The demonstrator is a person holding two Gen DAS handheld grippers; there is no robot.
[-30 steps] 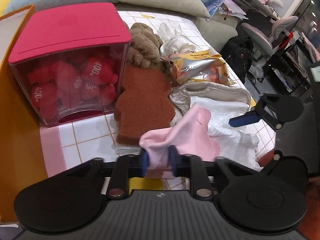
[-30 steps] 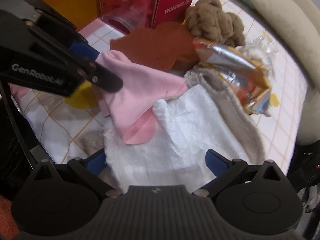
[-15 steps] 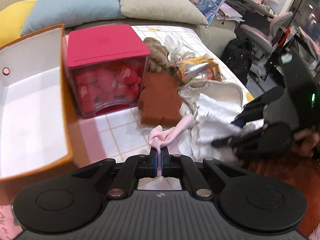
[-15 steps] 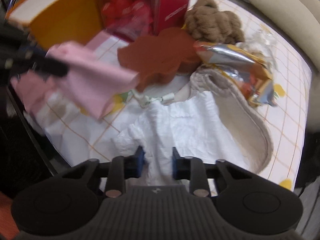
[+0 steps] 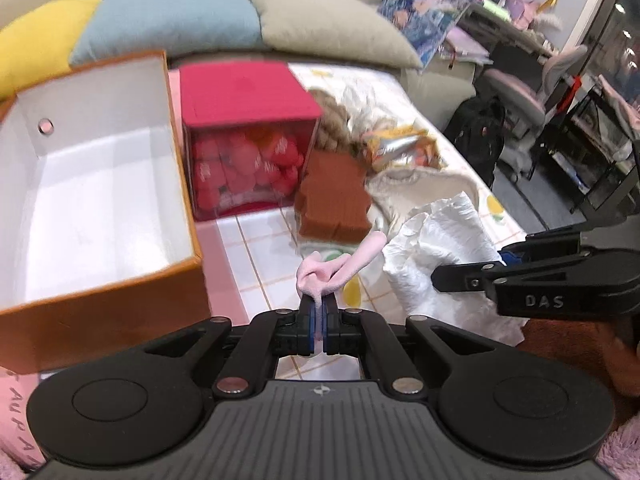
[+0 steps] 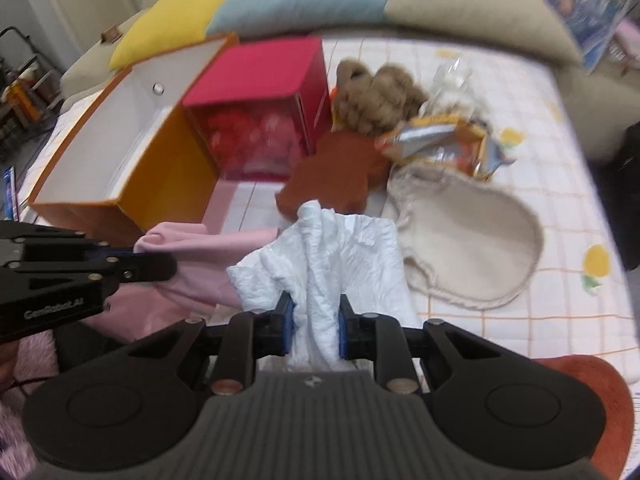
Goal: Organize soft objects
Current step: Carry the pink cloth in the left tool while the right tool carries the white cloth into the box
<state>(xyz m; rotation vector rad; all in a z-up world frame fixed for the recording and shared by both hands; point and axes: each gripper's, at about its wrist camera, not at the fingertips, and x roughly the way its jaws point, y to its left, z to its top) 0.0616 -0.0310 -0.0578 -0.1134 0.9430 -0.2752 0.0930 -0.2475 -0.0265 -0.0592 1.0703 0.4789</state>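
At the left of the left wrist view the open orange box [image 5: 100, 200] now shows its empty white inside, where a second ago only its edge was in frame. At lower centre the left gripper [image 5: 319, 326] is clamped tight on the pink cloth [image 5: 340, 270], lifted off the bedsheet [image 5: 272, 240]. At right, the right gripper [image 6: 316, 320] has just been closing and now pinches the crumpled white cloth [image 6: 328, 248], which lay spread out a second ago. Both soft pieces look ready to go into the box. The right wrist view alone shows the beige pouch [image 6: 468, 244] spread flat at centre right and how much pink cloth hangs at lower left.
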